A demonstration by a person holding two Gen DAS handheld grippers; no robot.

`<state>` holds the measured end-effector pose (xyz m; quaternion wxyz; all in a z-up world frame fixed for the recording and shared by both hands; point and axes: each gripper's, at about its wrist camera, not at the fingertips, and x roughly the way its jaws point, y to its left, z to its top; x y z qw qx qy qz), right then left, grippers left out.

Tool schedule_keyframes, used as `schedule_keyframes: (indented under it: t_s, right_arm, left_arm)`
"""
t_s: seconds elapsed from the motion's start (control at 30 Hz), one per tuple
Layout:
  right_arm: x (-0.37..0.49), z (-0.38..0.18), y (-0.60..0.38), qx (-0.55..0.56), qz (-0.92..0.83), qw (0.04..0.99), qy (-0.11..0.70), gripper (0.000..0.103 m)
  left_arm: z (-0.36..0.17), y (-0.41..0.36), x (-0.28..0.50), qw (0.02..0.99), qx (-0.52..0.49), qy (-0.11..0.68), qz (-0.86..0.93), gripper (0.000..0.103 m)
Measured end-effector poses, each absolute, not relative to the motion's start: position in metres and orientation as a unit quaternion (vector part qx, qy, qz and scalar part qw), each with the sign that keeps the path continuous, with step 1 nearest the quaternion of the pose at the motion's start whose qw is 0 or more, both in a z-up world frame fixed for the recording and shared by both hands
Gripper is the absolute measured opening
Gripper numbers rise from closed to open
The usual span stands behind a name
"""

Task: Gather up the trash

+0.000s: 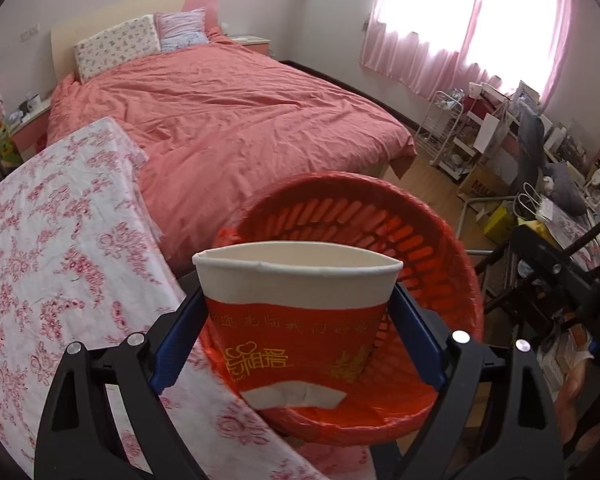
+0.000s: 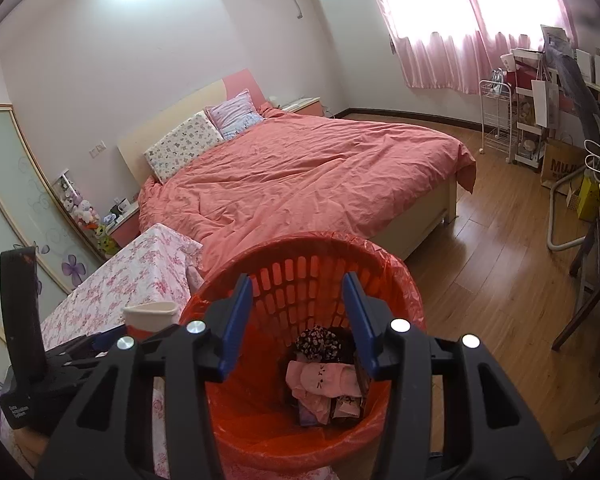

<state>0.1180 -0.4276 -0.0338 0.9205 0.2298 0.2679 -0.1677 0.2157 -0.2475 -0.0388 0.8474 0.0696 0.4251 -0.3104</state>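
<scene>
Left hand-held gripper (image 1: 298, 322): clamping a paper cup between blue pads, one pad pressing each side of the red band.
Paper cup (image 1: 298, 312): sitting upright in the grip, rim squashed to a flattened oval, hanging in front of the red trash basket near its rim; cup interior not showing, so contents impossible to tell.
Right hand-held gripper (image 2: 298, 322): standing wide open, holding nothing, hovering over the basket mouth.
Trash basket (image 2: 400, 280): slotted red plastic lined with a red bag, standing on the wooden floor beside the counter, already carrying crumpled pink and dark scraps at the bottom.
Counter (image 1: 52, 240): draped in a floral cloth, lying just left of the cup and basket, with the bed (image 1: 240, 120) beyond.
Step in hand, as judged: carrying the cup over the basket for release.
Doing it well: bringing the cup fully past the near rim and over the middle of the opening before easing the pads apart; keeping it upright until then, guarding against any leftover liquid; avoiding snagging the bag liner; keeping the right hand-held gripper out of the drop path.
Risk: letting go too early, with the cup bouncing off the rim onto the floor.
</scene>
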Motion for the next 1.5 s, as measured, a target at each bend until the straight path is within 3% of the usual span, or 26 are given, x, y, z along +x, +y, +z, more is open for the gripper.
schedule_keyframes:
  t_s: [0.13, 0.47, 0.57, 0.83, 0.9, 1.07, 1.5]
  right_arm:
    - [0.111, -0.03, -0.428, 0.223, -0.172, 0.922, 0.265, 0.047]
    - [0.094, -0.02, -0.417, 0.205, -0.177, 0.927, 0.26, 0.048]
    - [0.09, -0.013, -0.405, 0.192, -0.172, 0.932, 0.255, 0.056]
    - [0.07, 0.013, -0.349, 0.141, -0.17, 0.95, 0.22, 0.095]
    - [0.062, 0.019, -0.331, 0.12, -0.179, 0.953, 0.212, 0.099]
    - [0.042, 0.032, -0.279, 0.054, -0.222, 0.952, 0.203, 0.099]
    - [-0.024, 0.037, -0.207, 0.042, -0.203, 0.963, 0.17, 0.099]
  left_arm:
    - [-0.032, -0.25, 0.213, 0.852, 0.067, 0.417, -0.311, 0.1]
    - [-0.029, -0.233, 0.213, 0.861, 0.081, 0.409, -0.289, 0.101]
    - [-0.023, -0.213, 0.211, 0.87, 0.081, 0.403, -0.272, 0.101]
    - [0.0, -0.145, 0.185, 0.904, 0.09, 0.36, -0.213, 0.101]
    - [0.004, -0.124, 0.175, 0.911, 0.086, 0.354, -0.193, 0.101]
    - [0.007, -0.073, 0.154, 0.918, 0.064, 0.37, -0.13, 0.101]
    - [0.007, 0.012, 0.073, 0.938, -0.038, 0.336, -0.08, 0.101]
